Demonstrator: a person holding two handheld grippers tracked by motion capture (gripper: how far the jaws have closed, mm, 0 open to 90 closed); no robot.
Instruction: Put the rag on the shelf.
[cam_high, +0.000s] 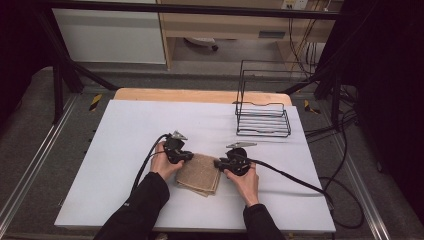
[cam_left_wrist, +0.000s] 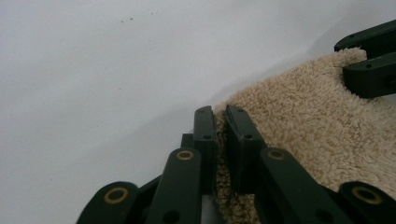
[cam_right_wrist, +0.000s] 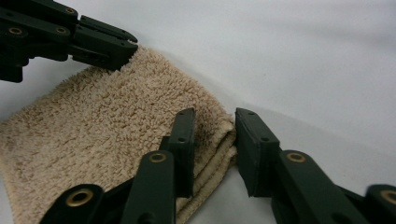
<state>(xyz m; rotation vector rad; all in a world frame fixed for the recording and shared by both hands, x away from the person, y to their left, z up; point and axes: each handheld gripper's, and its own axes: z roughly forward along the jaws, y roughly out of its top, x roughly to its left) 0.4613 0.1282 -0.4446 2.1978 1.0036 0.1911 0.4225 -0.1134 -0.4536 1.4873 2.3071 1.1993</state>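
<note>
Here, a folded beige towel on the white table, one corner pinched between the left gripper jaws, clamped tight. Opposite corner lying between the right gripper jaws, standing partly apart, one pad on the pile, the other clear. Best closed fully over every layer, then lifted level with the left.

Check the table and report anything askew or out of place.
The folded towel lies skewed to the table edges, its layers slightly uneven. The wire rack stands upright, apart. Nothing spilled or damaged.
</note>
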